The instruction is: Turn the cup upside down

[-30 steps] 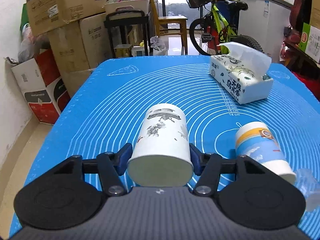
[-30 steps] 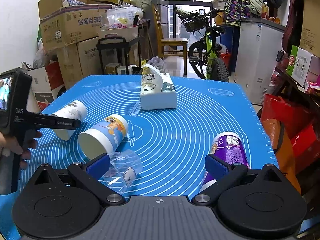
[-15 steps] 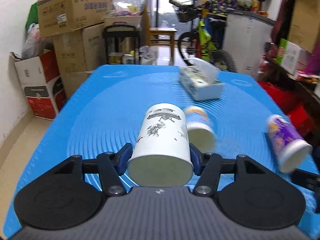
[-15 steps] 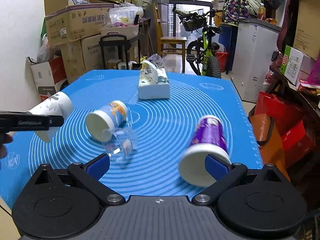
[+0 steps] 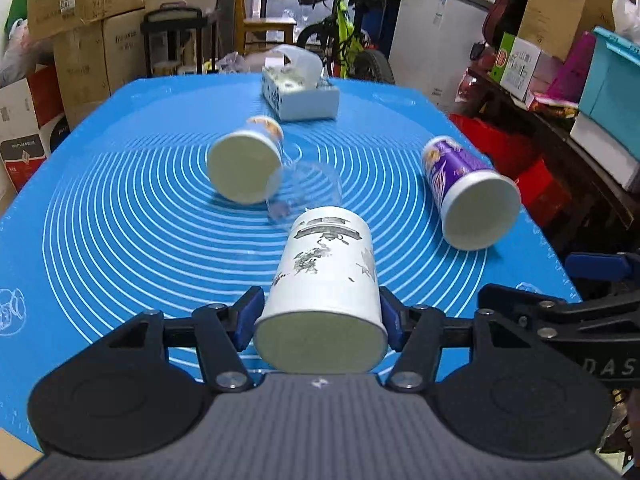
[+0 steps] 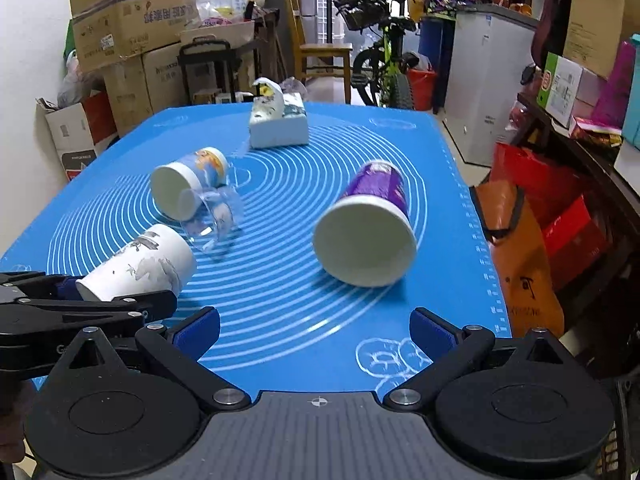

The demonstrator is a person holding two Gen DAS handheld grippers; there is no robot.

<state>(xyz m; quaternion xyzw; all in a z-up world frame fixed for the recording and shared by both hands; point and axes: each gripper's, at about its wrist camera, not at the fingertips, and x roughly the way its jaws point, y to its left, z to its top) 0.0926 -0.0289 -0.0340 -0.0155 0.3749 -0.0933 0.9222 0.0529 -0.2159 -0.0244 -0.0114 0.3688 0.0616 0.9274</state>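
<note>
Gripping white cup [image 5: 326,280] sideways in left gripper [image 5: 320,320] jaws | right gripper [image 6: 314,332] jaws spread, empty

Blue mat [image 5: 120,208] with white concentric rings; white cup [image 5: 324,276] printed in grey; purple cup [image 6: 376,192], white rim; cup with blue and orange print [image 6: 200,168]; clear glass [image 6: 216,216]; white tissue box [image 5: 300,96]; blue finger pads [image 6: 196,328].

Three paper cups [image 6: 364,224], one clear plastic cup [image 6: 212,216], one tissue box [image 6: 280,126], one blue mat [image 6: 280,288]
</note>
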